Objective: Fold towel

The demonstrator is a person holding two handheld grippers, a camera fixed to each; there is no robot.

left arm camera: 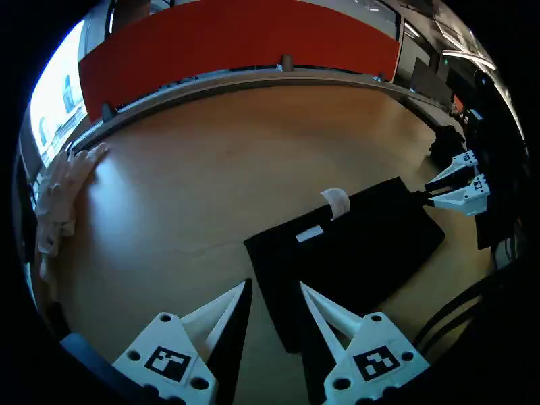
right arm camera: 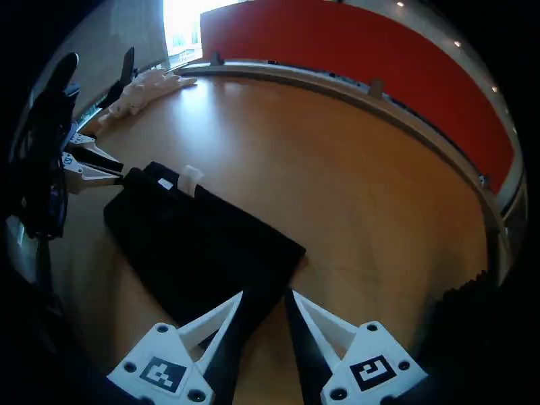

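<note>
A black folded towel [left arm camera: 351, 250] [right arm camera: 196, 239] lies flat on the wooden table [left arm camera: 223, 169], with a white label and a pale loop near one edge. My left gripper [left arm camera: 273, 293] straddles the towel's near corner. The cloth lies against its right finger, and a strip of wood shows beside the left one. Across the towel, my right gripper [left arm camera: 428, 192] points at the far corner. In the right gripper view, my right gripper [right arm camera: 265, 295] has the towel's corner between its narrowly parted fingers. My left gripper [right arm camera: 123, 173] sits at the opposite corner.
A pale cloth [left arm camera: 57, 196] [right arm camera: 145, 88] lies at the table's edge. A red partition [left arm camera: 236, 40] [right arm camera: 378, 61] runs behind the curved far rim. A person's dark sleeve [right arm camera: 40, 162] holds the left gripper.
</note>
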